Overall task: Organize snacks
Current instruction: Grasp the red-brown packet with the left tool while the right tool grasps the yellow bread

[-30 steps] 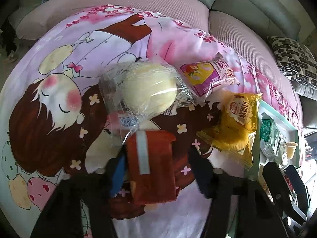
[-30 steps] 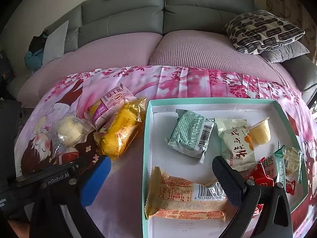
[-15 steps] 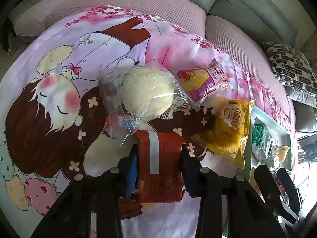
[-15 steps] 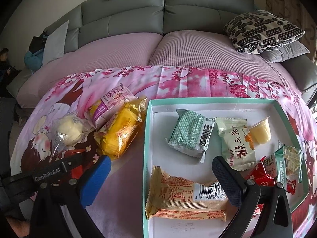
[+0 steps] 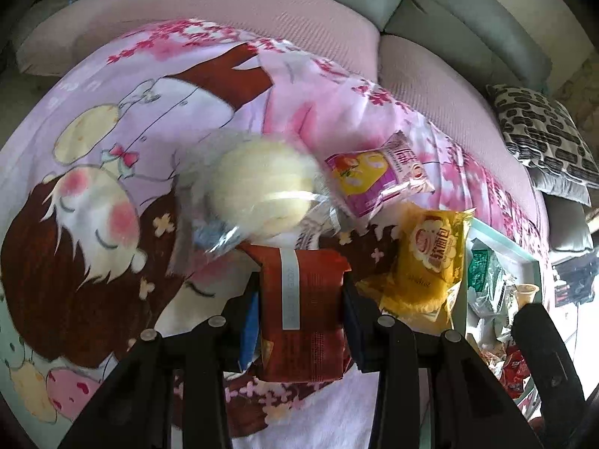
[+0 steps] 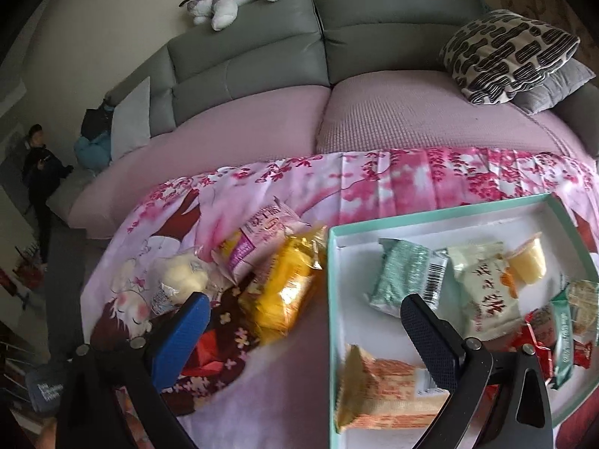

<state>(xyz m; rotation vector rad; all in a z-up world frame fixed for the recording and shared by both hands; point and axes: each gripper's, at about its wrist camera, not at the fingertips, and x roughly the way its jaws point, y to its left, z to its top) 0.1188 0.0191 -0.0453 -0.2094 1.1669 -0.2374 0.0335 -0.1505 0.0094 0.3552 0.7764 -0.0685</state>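
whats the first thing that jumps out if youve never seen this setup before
Probably the cartoon-girl pink blanket spread over the sofa, littered with snack packs. Front and centre, the left gripper clamps a dark red packet, while a teal-rimmed tray of sorted snacks sits to the right under the open right gripper.

Your left claw [image 5: 301, 310] has black angular arms with round silver screw heads behind the fingers, and blue pads [image 5: 248, 327] inside. Your right claw [image 6: 305, 331] matches: one blue pad, one black textured pad [image 6: 426, 340], silver screws behind.
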